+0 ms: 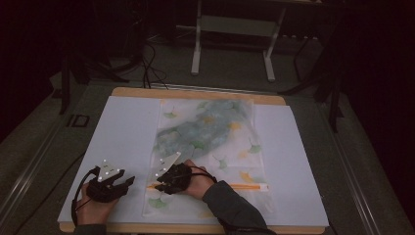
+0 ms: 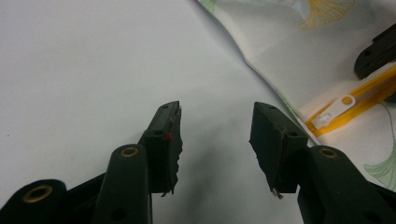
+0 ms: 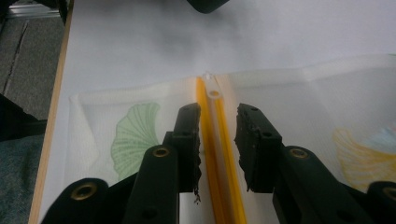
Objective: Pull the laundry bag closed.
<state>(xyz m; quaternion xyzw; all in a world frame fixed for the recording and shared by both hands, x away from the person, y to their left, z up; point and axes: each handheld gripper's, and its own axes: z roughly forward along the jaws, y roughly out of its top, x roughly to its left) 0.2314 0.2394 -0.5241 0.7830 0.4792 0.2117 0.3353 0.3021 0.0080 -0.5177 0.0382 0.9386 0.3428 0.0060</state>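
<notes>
Right gripper view looks down the right gripper (image 3: 218, 116), its two black, rough-edged jaws spread on either side of a yellow zipper (image 3: 212, 140) without pressing it; the white pull tab (image 3: 214, 92) lies just past their tips. That zipper runs across a flat, translucent mesh pouch (image 1: 208, 147) printed with green and yellow ginkgo leaves, lying on white paper (image 1: 122, 137). Beside the pouch's edge, the left gripper (image 2: 215, 123) hovers over bare paper, jaws parted and empty.
</notes>
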